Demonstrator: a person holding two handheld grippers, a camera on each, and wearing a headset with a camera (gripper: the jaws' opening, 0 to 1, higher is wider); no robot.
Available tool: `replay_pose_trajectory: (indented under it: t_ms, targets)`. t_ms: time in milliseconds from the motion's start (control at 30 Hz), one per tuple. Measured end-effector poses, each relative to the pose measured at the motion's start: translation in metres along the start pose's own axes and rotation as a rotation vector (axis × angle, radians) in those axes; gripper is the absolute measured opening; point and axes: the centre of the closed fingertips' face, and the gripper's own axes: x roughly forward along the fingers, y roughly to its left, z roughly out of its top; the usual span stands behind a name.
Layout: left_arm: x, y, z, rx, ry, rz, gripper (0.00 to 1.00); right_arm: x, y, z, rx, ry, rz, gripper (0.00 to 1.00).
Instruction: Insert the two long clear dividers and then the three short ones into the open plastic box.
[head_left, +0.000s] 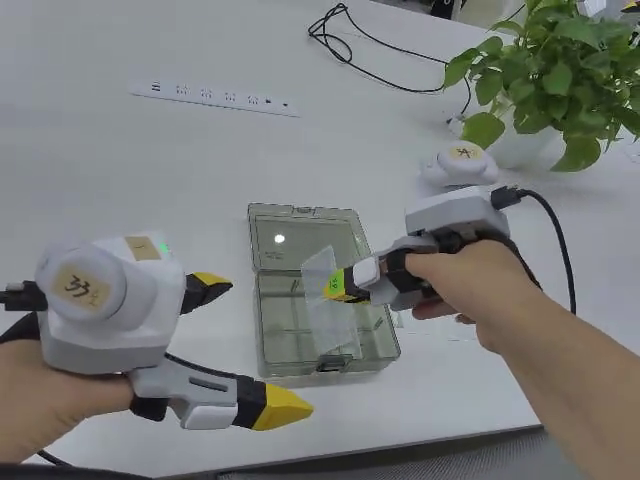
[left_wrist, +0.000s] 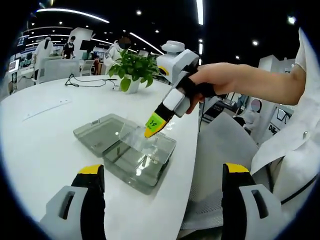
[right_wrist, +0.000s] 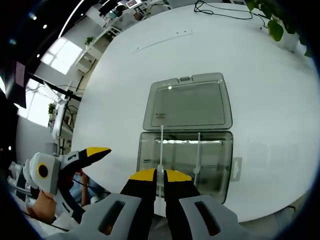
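An open box (head_left: 390, 340) sits on the worktop (head_left: 100, 180) near its front edge, with its lid (head_left: 305, 235) lying flat behind the tray. The right tongs (head_left: 335, 290) are over the tray, pinching a divider (head_left: 330, 312) that reaches down into it, running front to back. A second divider (right_wrist: 198, 155) stands in the tray just to its right. The left tongs (head_left: 262, 345) are left of the box, apart from it. Far behind, a power strip (head_left: 215, 98) lies to the left and a potted plant (head_left: 560, 70) stands to the right.
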Motion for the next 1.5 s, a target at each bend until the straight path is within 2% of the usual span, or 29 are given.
replay_pose_trajectory:
  t_ms: [267,800,1200,1500]
  targets:
    - [0.001,0.001,0.0,-0.011,-0.009,-0.005,1.0,0.009,-0.004,-0.004,0.0,0.022,-0.022,0.06]
    - [0.001,0.001,-0.001,-0.021,-0.013,-0.012,0.99,0.018,-0.013,-0.003,-0.022,0.022,-0.052,0.07]
    - [0.002,0.001,-0.002,-0.028,-0.014,-0.015,0.99,0.021,-0.009,-0.007,-0.054,0.025,-0.064,0.07]
    - [0.001,0.003,-0.002,-0.031,-0.013,-0.011,0.99,0.019,0.0,-0.013,-0.134,0.041,-0.1,0.07]
